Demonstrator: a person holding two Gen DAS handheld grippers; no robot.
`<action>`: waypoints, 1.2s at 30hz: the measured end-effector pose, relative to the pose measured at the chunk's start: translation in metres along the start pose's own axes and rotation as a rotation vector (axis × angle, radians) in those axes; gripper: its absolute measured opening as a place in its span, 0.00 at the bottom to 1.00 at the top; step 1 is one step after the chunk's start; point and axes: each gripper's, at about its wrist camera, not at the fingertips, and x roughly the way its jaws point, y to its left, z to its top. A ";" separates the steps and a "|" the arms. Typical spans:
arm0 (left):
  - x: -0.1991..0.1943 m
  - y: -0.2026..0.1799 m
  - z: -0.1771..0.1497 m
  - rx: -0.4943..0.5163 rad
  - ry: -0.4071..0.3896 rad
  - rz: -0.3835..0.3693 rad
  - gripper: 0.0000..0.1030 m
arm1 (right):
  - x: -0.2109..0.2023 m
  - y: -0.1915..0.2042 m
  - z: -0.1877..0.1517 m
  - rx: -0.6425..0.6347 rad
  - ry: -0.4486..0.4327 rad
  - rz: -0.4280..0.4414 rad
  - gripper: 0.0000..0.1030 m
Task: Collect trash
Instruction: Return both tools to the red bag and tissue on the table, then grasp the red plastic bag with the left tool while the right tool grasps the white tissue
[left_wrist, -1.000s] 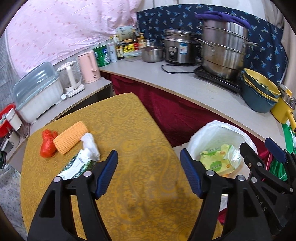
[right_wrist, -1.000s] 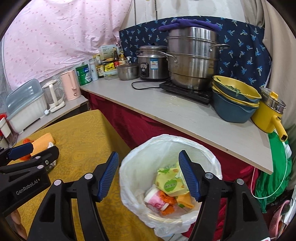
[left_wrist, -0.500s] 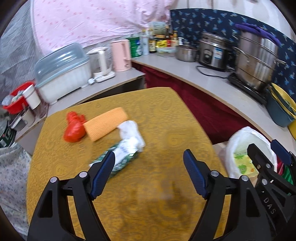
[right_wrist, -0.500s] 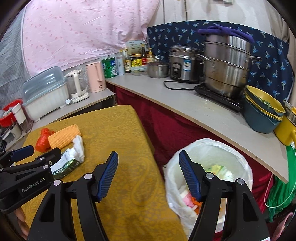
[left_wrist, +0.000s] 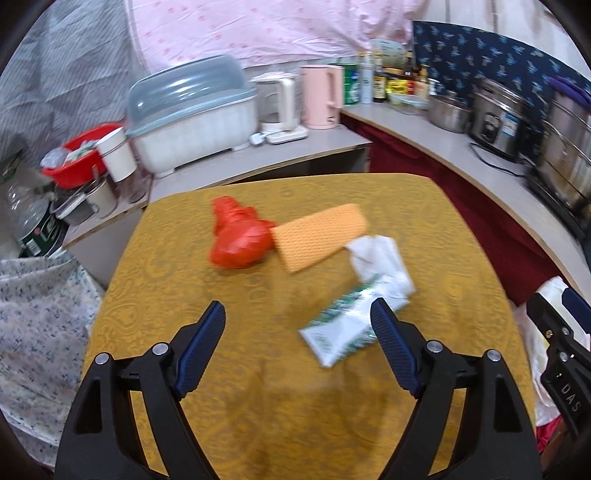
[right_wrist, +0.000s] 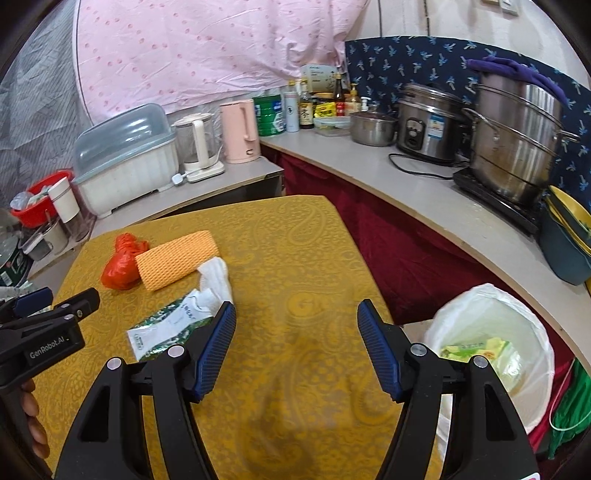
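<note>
Trash sits on the yellow table (left_wrist: 229, 417): red bag (left_wrist: 238, 240) touching the orange sponge (left_wrist: 319, 236), white tissue (left_wrist: 380, 258) just beside, green-white wrapper (left_wrist: 341, 328) nearest me; my left gripper (left_wrist: 297, 349) hangs above the cloth, jaws spread wide, nothing in them; right gripper (right_wrist: 296, 349) likewise released & empty; lined bin (right_wrist: 491, 354) w/ a yellow-green pack inside stands off the table's right edge.

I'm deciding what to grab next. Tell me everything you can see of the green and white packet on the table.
The packet is a flat, crinkled, glossy wrapper, white with green print. It lies on the yellow tablecloth, its far end touching or tucked under a crumpled white tissue. Neither gripper holds it; the open left gripper hovers near it.
</note>
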 end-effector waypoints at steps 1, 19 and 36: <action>0.004 0.009 0.002 -0.010 0.005 0.009 0.79 | 0.005 0.006 0.003 -0.003 0.007 0.009 0.64; 0.111 0.091 0.044 -0.055 0.086 0.045 0.87 | 0.139 0.089 0.039 -0.079 0.151 0.064 0.63; 0.187 0.081 0.048 -0.072 0.179 -0.081 0.60 | 0.200 0.096 0.023 -0.065 0.252 0.099 0.16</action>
